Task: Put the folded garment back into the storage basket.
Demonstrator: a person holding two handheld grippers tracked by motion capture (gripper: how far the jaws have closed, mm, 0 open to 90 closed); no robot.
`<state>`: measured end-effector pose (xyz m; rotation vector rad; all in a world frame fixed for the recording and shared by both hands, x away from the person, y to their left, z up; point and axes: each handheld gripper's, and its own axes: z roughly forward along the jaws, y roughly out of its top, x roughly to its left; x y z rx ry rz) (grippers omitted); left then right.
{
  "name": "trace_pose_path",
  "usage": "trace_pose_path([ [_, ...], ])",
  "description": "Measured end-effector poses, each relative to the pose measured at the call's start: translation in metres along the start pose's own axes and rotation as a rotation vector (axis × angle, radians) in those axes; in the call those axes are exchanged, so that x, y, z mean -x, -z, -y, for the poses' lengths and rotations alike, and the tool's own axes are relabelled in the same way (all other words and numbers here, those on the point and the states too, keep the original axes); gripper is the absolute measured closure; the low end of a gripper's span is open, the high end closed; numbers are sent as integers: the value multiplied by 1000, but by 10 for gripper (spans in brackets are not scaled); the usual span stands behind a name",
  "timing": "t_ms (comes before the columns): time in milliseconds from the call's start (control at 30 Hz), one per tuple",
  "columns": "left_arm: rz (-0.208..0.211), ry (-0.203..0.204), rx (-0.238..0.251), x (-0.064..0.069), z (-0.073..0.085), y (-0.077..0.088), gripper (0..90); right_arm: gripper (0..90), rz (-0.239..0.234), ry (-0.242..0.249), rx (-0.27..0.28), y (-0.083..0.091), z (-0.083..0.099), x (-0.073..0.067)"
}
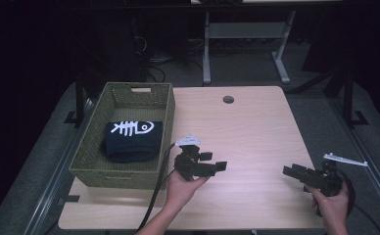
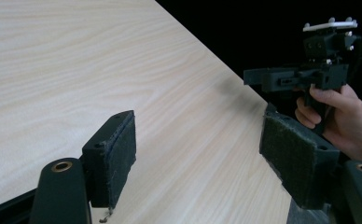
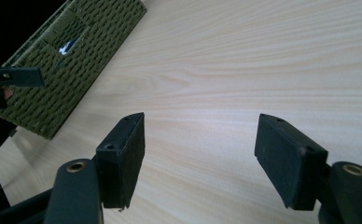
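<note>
Worktop [image 1: 247, 127]: pale wood-grain top w/ a round cable hole near the far edge; bare apart from the items below.

Basket [image 1: 87, 161]: olive woven, rectangular, stood at the left side of the worktop, near corner overhanging the front edge slightly. The right gripper view caught its side wall [image 3: 53, 79].

Garment [image 1: 131, 141]: dark navy, folded, lay inside the basket on its floor, white fish-skeleton print facing up. No brand, label or readable writing seen on it or elsewhere; the graphic was the only marking.

Left hand-held gripper [image 1: 216, 163]: held above the worktop just beside the basket's right wall, pointing right. Jaws stood spread wide, nothing between the pads [image 2: 121, 156].

Right hand-held gripper [image 1: 291, 171]: held near the right front edge, pointing left, well apart from the left one. Jaws likewise spread, nothing pinched; pads [image 3: 128, 154] showed bare wood between them.

Progress, judged: garment folded and already in the basket, both tools clear of it, so the packing looked done. Nothing further evident to place.
</note>
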<state>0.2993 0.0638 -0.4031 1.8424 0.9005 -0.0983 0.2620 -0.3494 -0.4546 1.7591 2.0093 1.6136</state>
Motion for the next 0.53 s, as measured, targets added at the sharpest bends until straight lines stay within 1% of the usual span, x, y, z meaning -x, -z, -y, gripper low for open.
trace_pose_path([
  [67, 7, -15, -4, 1, 6, 3, 272, 326, 11, 7, 0, 3, 5, -1],
  [100, 3, -29, -4, 1, 11, 5, 272, 324, 14, 11, 2, 4, 7, -1],
  [200, 16, -35, -5, 1, 22, 9, 271, 321, 35, 20, 5, 9, 18, -4],
  [233, 11, -43, -6, 2, 26, 10, 272, 320, 42, 26, 7, 11, 21, -6],
  [333, 31, -46, -9, 3, 36, 12, 271, 317, 69, 53, 23, 16, 31, -12],
  [367, 31, -46, -9, 3, 36, 12, 271, 317, 69, 53, 23, 16, 31, -12],
  [400, 35, -51, -6, 4, 39, 13, 271, 307, 91, 79, 37, 19, 36, -18],
  [467, 31, -86, -10, 9, 48, 15, 271, 295, 78, 76, 51, 22, 39, -21],
  [500, 32, -100, -11, 11, 50, 16, 271, 293, 70, 83, 58, 24, 40, -23],
  [533, 32, -100, -11, 11, 50, 16, 271, 290, 62, 89, 64, 25, 41, -23],
])
